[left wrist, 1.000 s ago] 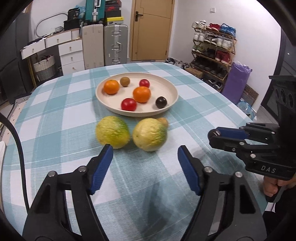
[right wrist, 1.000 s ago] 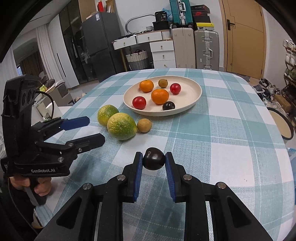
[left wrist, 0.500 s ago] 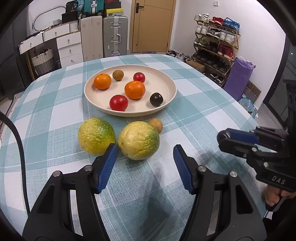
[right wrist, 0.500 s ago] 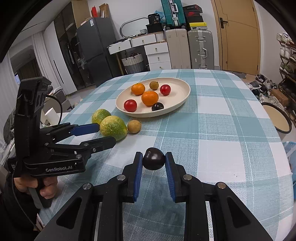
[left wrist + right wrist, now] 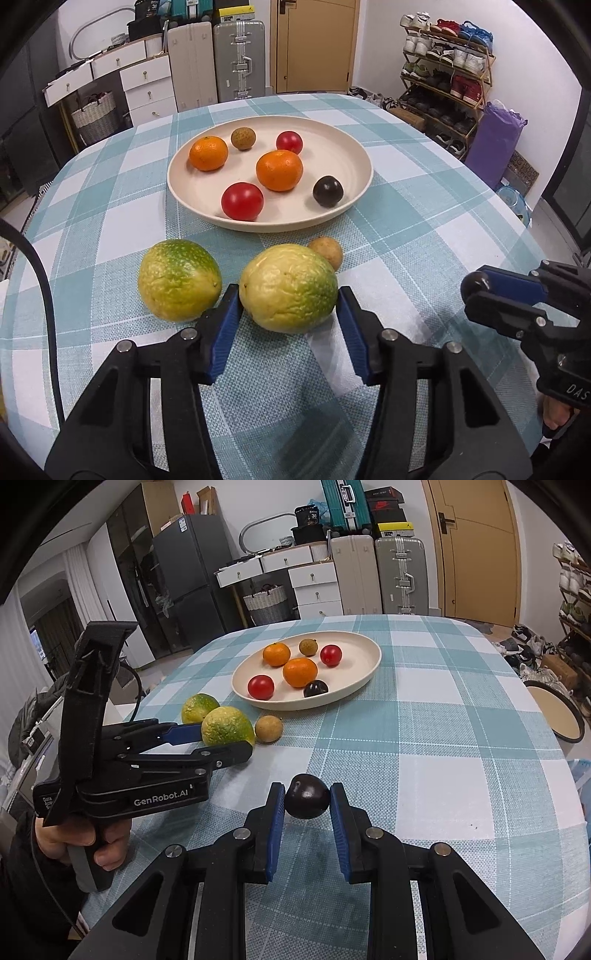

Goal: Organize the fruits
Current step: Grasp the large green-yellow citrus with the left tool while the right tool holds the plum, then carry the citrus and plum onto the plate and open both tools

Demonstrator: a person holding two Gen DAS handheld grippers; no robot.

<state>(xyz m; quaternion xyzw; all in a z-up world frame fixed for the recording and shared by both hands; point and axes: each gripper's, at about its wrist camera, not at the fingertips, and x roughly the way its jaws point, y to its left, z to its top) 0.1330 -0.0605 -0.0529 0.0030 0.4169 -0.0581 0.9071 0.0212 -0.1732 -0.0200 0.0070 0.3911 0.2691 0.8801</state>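
A yellow-green fruit (image 5: 288,288) lies on the checked tablecloth between the blue pads of my left gripper (image 5: 288,295). Its jaws are closing, and the pads touch the fruit's two sides. From the right wrist view the left gripper (image 5: 221,744) flanks the same fruit (image 5: 227,725). A second green fruit (image 5: 179,278) lies just to its left, and a small brown fruit (image 5: 327,251) sits behind it. My right gripper (image 5: 307,801) is shut on a dark plum (image 5: 308,801) and holds it above the cloth. A cream plate (image 5: 354,155) farther back holds several small fruits.
The plate carries two oranges (image 5: 279,170), two red fruits (image 5: 242,201), a brown fruit and a dark plum (image 5: 328,191). Beyond the round table stand suitcases (image 5: 240,59), drawers and a shoe rack (image 5: 447,70). A round stool (image 5: 554,712) sits past the table's right edge.
My left gripper moved forward and its jaws narrowed, coming in around the yellow-green fruit. The right gripper kept still with the plum in its grip.
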